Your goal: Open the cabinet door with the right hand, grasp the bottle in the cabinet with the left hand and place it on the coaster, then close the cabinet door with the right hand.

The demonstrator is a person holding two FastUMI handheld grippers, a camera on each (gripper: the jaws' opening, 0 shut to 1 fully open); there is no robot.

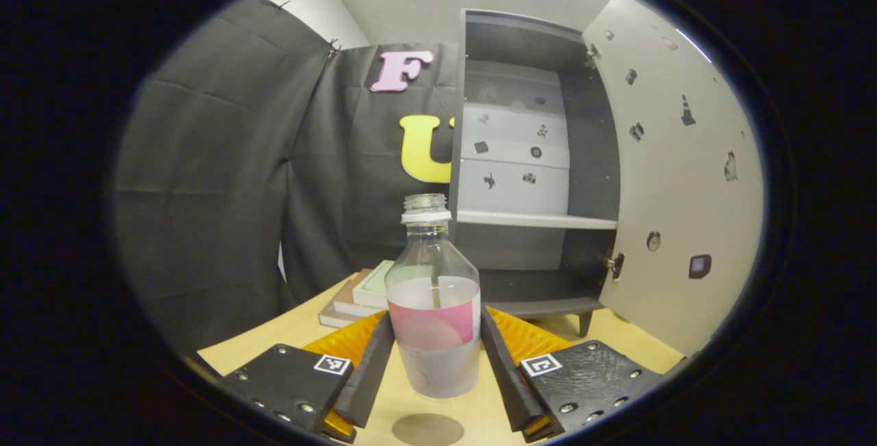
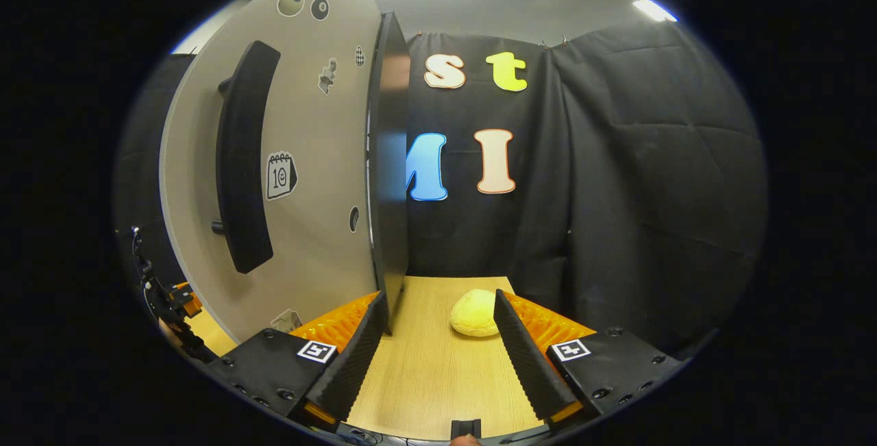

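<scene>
I read the bottle (image 1: 434,309) as clear with a pink label band; coaster (image 1: 427,429) brown; table (image 2: 438,377) light wood; cabinet (image 1: 527,158) dark grey; door (image 2: 308,172) beige with black handle (image 2: 243,158); at two o'clock, a pale yellow bun (image 2: 474,312).

Counted: one bottle (image 1: 434,309), one cabinet (image 1: 527,158), one coaster (image 1: 427,429), three stacked books (image 1: 356,295), one bun (image 2: 474,312).

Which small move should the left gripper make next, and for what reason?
Probably lower the bottle onto the coaster. The left gripper has both fingers pressed on the bottle's sides, and the bottle's base hangs just above the table, with the round coaster directly below it. The cabinet door is wide open, so closing comes afterwards.
</scene>
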